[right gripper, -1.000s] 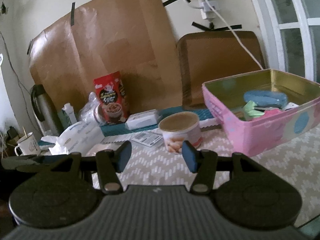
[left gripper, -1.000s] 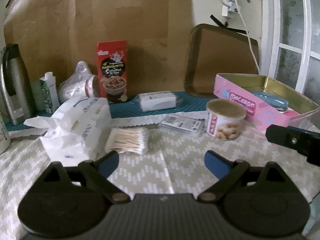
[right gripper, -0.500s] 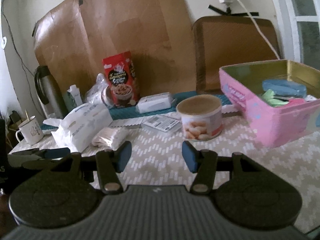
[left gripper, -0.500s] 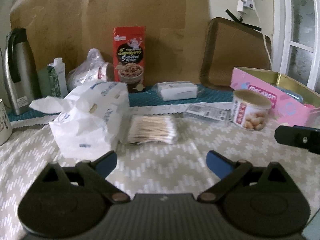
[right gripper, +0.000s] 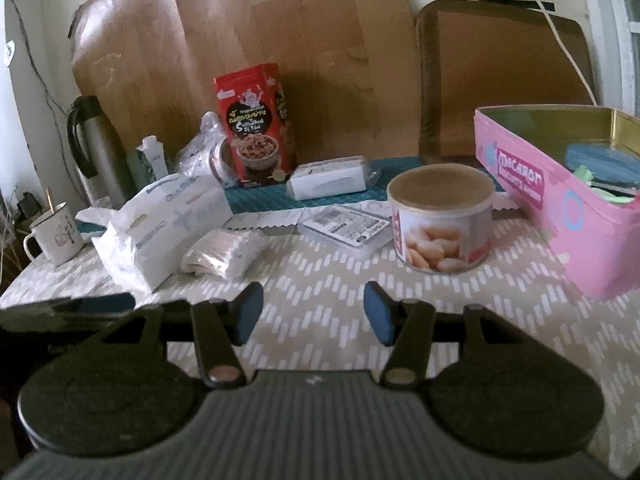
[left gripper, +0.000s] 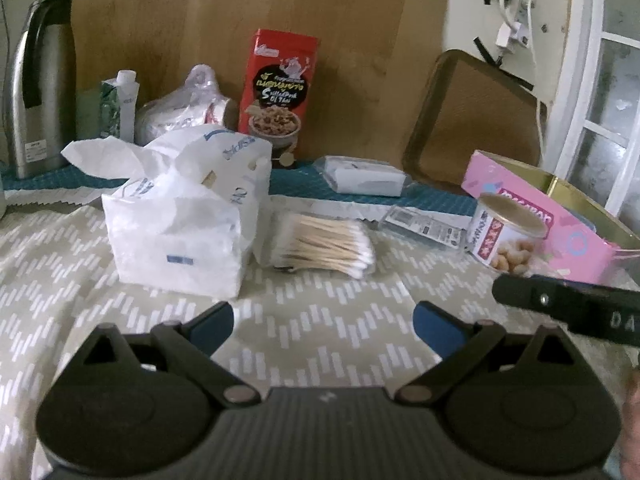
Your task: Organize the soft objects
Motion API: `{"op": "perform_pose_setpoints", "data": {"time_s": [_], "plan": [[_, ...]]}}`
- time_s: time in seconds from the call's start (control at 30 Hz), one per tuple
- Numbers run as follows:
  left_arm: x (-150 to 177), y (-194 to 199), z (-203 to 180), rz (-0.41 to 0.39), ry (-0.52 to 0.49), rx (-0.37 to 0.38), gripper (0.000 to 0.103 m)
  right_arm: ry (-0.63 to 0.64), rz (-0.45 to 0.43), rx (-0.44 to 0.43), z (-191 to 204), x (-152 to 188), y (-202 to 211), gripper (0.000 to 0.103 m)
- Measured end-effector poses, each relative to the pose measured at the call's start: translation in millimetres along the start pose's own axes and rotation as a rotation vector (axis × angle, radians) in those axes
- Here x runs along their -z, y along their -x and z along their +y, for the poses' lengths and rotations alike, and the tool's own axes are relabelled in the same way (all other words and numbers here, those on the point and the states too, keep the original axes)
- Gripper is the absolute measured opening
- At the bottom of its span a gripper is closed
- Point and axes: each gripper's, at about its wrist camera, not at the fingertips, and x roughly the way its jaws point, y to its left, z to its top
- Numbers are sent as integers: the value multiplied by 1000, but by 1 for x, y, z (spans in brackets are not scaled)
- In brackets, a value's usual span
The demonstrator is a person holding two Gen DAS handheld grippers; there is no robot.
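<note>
1 tissue pack [left gripper: 180, 216], 1 swab bag [left gripper: 324, 246], 1 tin [right gripper: 440, 218], 1 pink box [right gripper: 560, 208].

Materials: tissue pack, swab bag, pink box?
Tissue pack: thin soft plastic film, likely; it crinkles and sags. Swab bag: clear glossy film over pale sticks with white tips. Pink box: probably metal tin; shiny gold inside.

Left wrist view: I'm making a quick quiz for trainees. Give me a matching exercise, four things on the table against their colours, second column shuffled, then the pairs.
Things:
1. tin
2. box
3. flask
4. tissue pack

Colours:
A. silver with a black handle
B. white with blue print
C. pink outside, gold inside
D. red with a black label

Pairs: 1-C, 2-D, 3-A, 4-B
</note>
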Motion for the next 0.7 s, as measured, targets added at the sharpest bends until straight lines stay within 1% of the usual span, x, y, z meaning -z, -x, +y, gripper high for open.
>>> {"op": "perform_pose_setpoints", "data": {"time_s": [0.13, 0.33, 0.57, 0.7], "plan": [[0, -2, 0, 8, 3, -9, 100, -30, 0, -3, -5, -3, -8, 58], [0, -1, -1, 5, -8, -10, 100, -40, 5, -9, -8, 2, -4, 58], [2, 2, -5, -17, -16, -29, 100, -29, 4, -12, -7, 3, -3, 58], [2, 3, -4, -24, -13, -32, 100, 0, 2, -20, -2, 0, -4, 58]]}}
